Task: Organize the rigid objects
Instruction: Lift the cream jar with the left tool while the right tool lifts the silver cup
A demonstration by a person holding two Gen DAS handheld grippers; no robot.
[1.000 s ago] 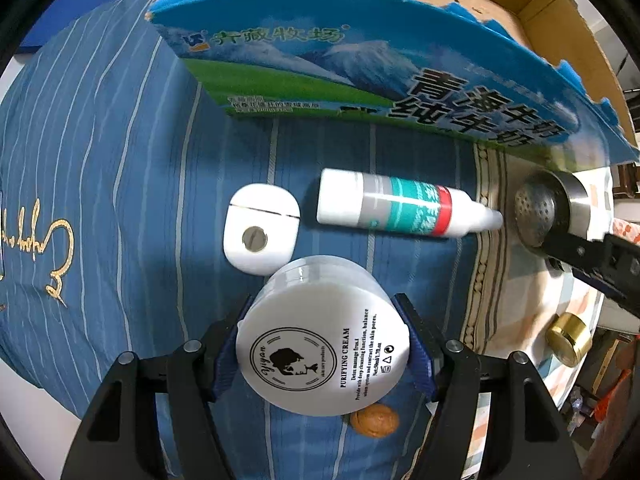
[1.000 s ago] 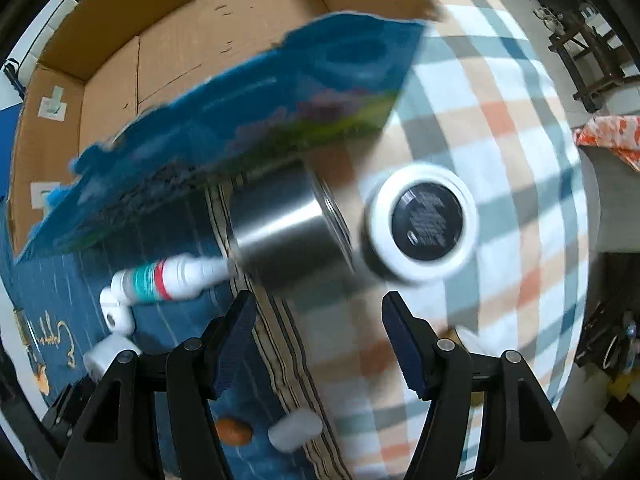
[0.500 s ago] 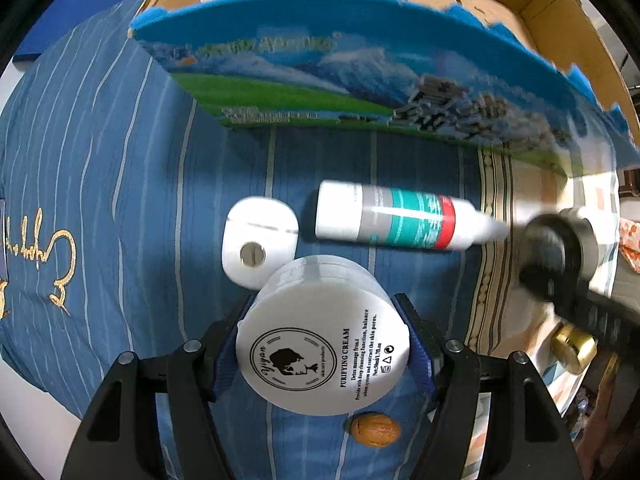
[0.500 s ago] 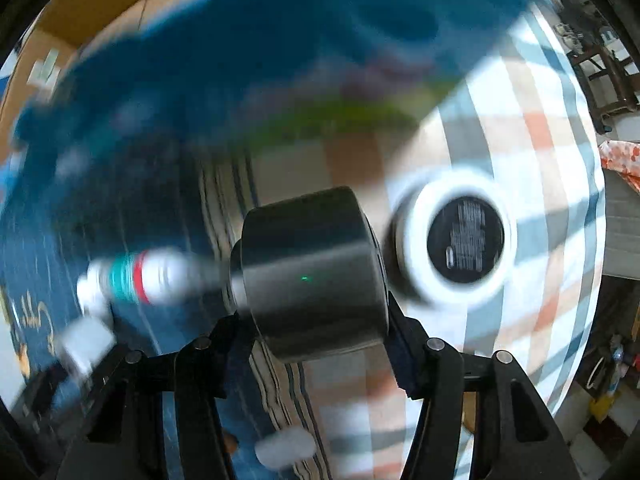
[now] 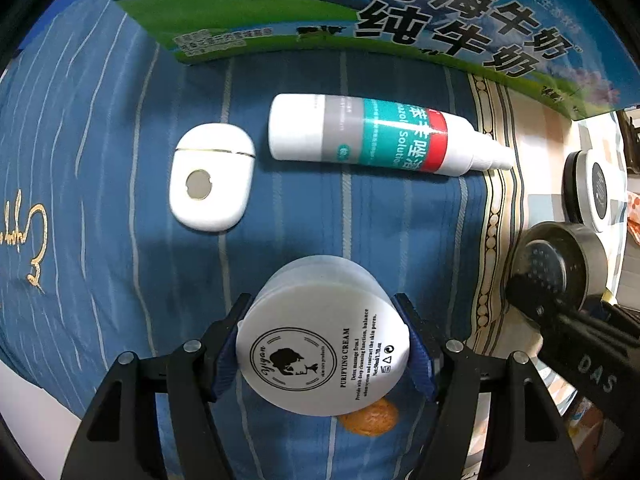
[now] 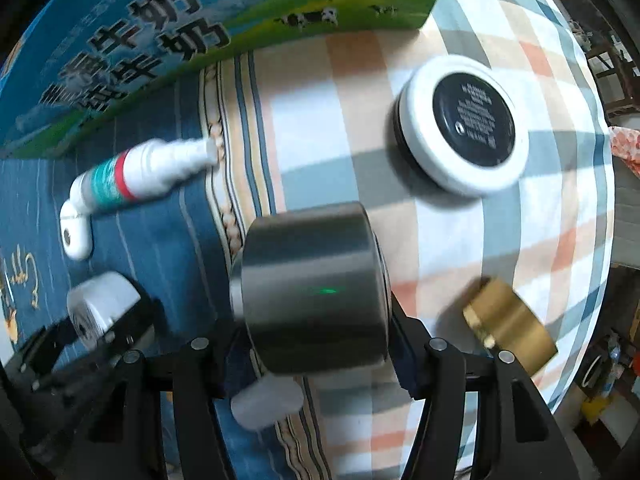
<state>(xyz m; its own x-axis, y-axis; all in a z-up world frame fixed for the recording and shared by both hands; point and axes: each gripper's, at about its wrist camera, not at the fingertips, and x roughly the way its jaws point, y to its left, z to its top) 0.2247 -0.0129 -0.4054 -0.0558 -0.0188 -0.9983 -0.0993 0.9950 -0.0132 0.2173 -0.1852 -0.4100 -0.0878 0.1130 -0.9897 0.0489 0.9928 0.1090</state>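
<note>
R gripper (image 6: pixel 316 344) clamped on dark metal cylinder (image 6: pixel 312 292), frame center. White-rimmed black jar (image 6: pixel 460 124) at 2 o'clock on plaid cloth (image 6: pixel 460 248); brass cap (image 6: pixel 508 332) at 4. White bottle w/ teal-red label (image 6: pixel 136 176) at 10, milk carton (image 6: pixel 168 40) at 11.

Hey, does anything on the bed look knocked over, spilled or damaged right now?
Nothing looks spilled or broken. The spray bottle lies on its side on the blue cloth, cap on. The black-and-white jar rests tilted on the plaid cloth, and the gold cap lies on its side there too.
</note>
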